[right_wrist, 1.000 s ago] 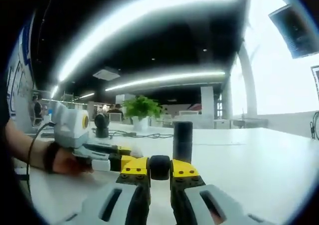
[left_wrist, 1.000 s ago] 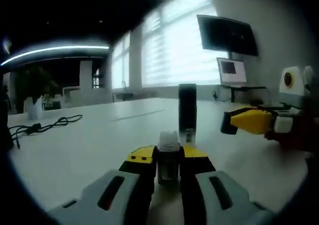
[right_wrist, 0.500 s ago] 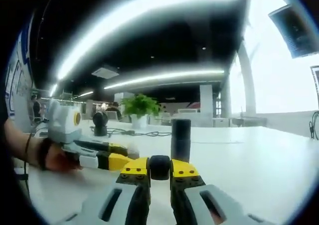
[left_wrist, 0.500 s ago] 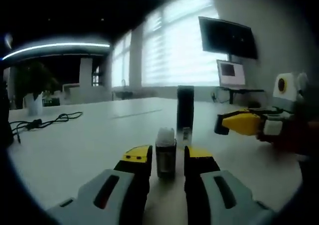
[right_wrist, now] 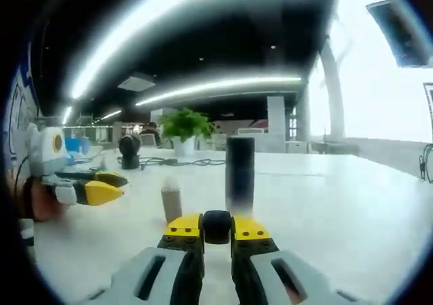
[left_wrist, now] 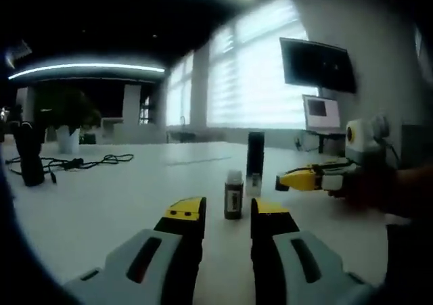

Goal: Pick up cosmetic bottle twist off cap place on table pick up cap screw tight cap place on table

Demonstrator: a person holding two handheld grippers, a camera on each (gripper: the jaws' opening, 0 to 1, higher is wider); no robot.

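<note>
A small brown cosmetic bottle with a pale neck stands upright on the white table, just beyond the tips of my left gripper. That gripper is open, with nothing between its jaws. In the right gripper view the same bottle stands left of centre. My right gripper is shut on a round black cap. The left gripper comes in from the left with a hand behind it, its jaws apart. In the left gripper view the right gripper sits to the right of the bottle.
A tall black cylinder stands upright behind the bottle, with a small clear item at its foot. The cylinder is straight ahead of my right gripper. Far off are black cables, a dark stand and a potted plant.
My left gripper has opened and drawn back from the bottle, which now stands free on the table. The right gripper still holds the cap.
</note>
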